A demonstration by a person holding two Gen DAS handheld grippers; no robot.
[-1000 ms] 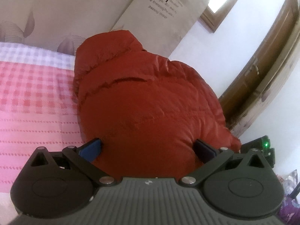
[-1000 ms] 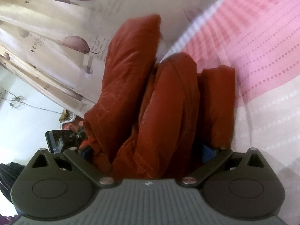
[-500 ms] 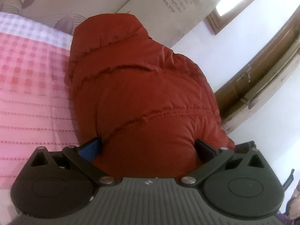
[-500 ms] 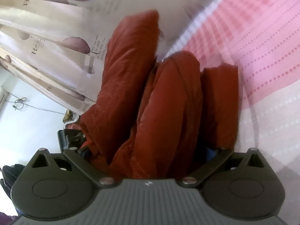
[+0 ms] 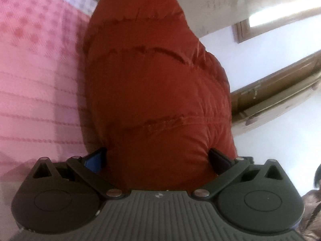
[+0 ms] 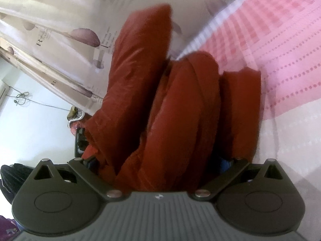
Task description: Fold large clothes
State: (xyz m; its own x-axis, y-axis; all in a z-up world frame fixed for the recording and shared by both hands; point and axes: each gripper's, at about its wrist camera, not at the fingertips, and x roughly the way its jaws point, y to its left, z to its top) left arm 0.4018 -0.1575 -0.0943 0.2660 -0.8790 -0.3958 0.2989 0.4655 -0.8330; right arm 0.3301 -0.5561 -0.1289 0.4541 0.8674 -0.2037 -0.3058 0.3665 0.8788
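Rust-red quilted fabric: a puffy jacket [image 5: 156,92] fills the middle of both wrist views, bunched and lifted above the bed.
Bed cover: pink checked and dotted bedspread [image 5: 36,76], at the left of the left wrist view, and at the right of the right wrist view [image 6: 284,46].
Left gripper [image 5: 158,158]: clamped on a thick quilted bulge of the jacket, blue pad on the left side, dark pad on the right, both pressed into the fabric.
Jacket in the left wrist view: one rounded mass with stitched seams across it, rising away from the gripper toward the curtain.
Curtain: pale with leaf prints and lettering [image 6: 60,32], behind the jacket in both views.
Wood frame: brown frame [image 5: 280,84] against a white wall, right of the jacket in the left wrist view.
Right gripper [image 6: 160,160]: closed on several stacked jacket layers [image 6: 180,110], which stand as three upright folds between its fingers; the pads are mostly buried in cloth.
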